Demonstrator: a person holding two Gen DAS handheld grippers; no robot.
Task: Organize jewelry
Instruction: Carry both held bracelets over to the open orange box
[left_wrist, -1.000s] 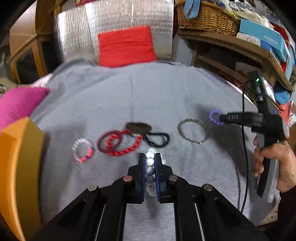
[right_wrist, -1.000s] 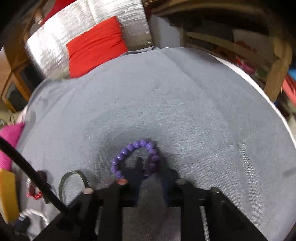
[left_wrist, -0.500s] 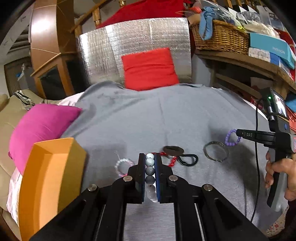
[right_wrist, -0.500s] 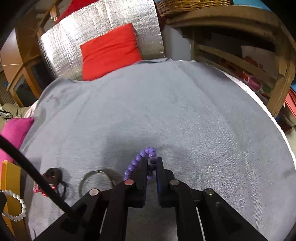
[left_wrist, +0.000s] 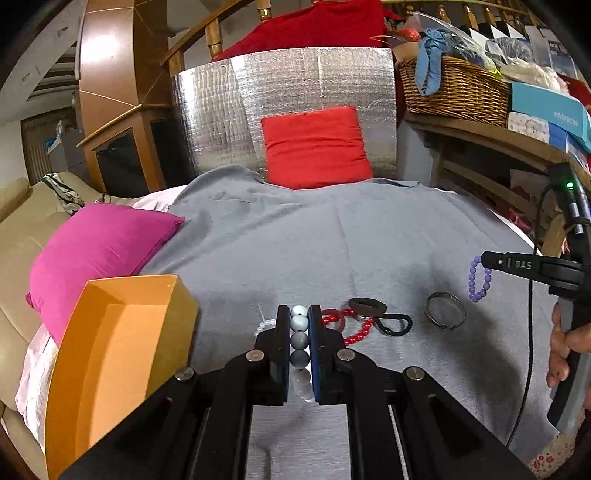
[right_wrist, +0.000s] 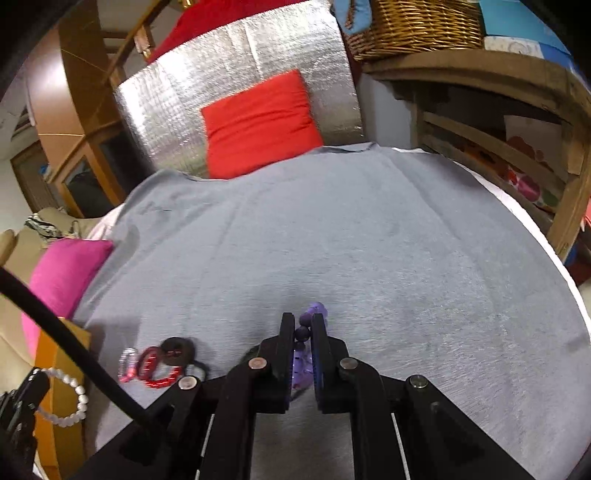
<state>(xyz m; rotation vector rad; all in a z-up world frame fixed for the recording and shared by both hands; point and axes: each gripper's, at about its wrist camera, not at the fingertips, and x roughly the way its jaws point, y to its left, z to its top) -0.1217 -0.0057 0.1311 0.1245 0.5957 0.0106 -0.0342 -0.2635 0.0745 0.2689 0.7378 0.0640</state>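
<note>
My left gripper (left_wrist: 299, 314) is shut on a white and grey bead bracelet (left_wrist: 299, 332), held above the grey blanket (left_wrist: 332, 240); the bracelet also shows hanging in the right wrist view (right_wrist: 70, 398). My right gripper (right_wrist: 303, 321) is shut on a purple bead bracelet (right_wrist: 314, 310), which dangles from it in the left wrist view (left_wrist: 478, 280). An open orange box (left_wrist: 110, 350) stands at the left. On the blanket lie red bead bracelets (left_wrist: 351, 328), a brown hair tie (left_wrist: 367, 306), a black loop (left_wrist: 395, 325), a metal bangle (left_wrist: 445, 314) and a pale pink bracelet (right_wrist: 127, 363).
A pink pillow (left_wrist: 96, 251) lies left of the blanket beside the box. A red cushion (left_wrist: 314, 147) leans on a silver foil panel (left_wrist: 221, 110) at the back. A wooden shelf (left_wrist: 480, 136) with a wicker basket (left_wrist: 450, 88) runs along the right.
Both grippers have risen with their bracelets. The left gripper pulled back and left, bringing the orange box into view. The purple bracelet left the blanket and now hangs from the right gripper.
</note>
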